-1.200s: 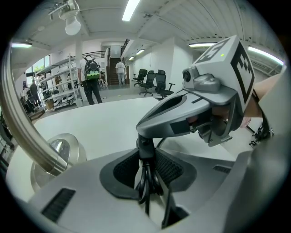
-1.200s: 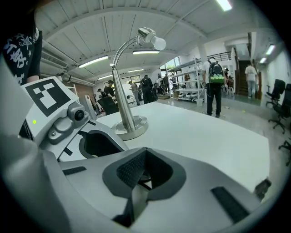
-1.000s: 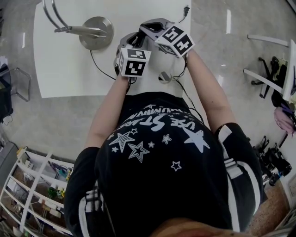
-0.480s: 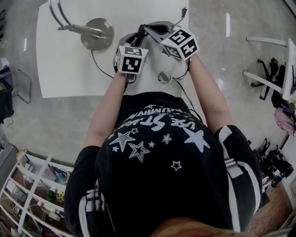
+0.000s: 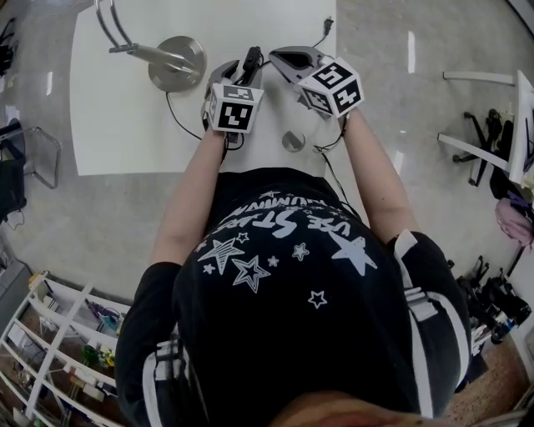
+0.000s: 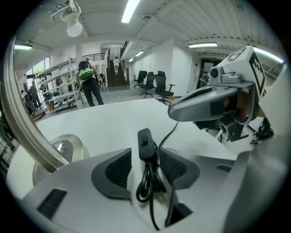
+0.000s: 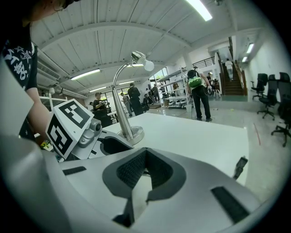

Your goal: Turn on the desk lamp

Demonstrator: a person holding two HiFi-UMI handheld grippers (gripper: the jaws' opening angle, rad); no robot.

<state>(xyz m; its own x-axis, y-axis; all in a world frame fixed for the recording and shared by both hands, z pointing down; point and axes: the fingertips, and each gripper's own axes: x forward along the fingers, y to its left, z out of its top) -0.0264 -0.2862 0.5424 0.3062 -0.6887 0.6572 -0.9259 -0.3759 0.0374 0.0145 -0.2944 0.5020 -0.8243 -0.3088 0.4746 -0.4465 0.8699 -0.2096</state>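
**Left gripper opening around lamp switch, right gripper shut and empty**

Left gripper (image 6: 145, 155): jaws opening. The black in-line switch (image 6: 145, 143) stands upright between the pads (image 6: 119, 170). There is a visible gap on the left pad's side, and no pad clearly presses on the switch. The black cord (image 6: 146, 182) loops down from the switch into the throat of the jaws, and a second run goes up and right toward the right gripper.

In the head view the left gripper (image 5: 240, 68) points away from the person over the white table (image 5: 125, 125), with the switch (image 5: 250, 58) at its tips. Its marker cube (image 5: 232, 107) sits at the near end.

Right gripper (image 7: 144, 157): jaws together, tips meeting, nothing between them. It is held just right of the left gripper (image 7: 86, 132), tips level and near but apart. From the left gripper view it (image 6: 213, 104) hangs above and to the right of the switch.

The desk lamp (image 7: 122, 91) stands on the table ahead and left of both grippers, close to the left one. Its round metal base (image 5: 177, 62) is just left of the left gripper's tips. The curved stem (image 6: 22, 113) rises at the far left in the left gripper view. The cord (image 5: 179, 117) runs from the base along the table back under the left gripper.

The plug (image 7: 239, 166) lies on the table ahead and right of the right gripper, near the far edge (image 5: 328, 22). It is well apart from both grippers.
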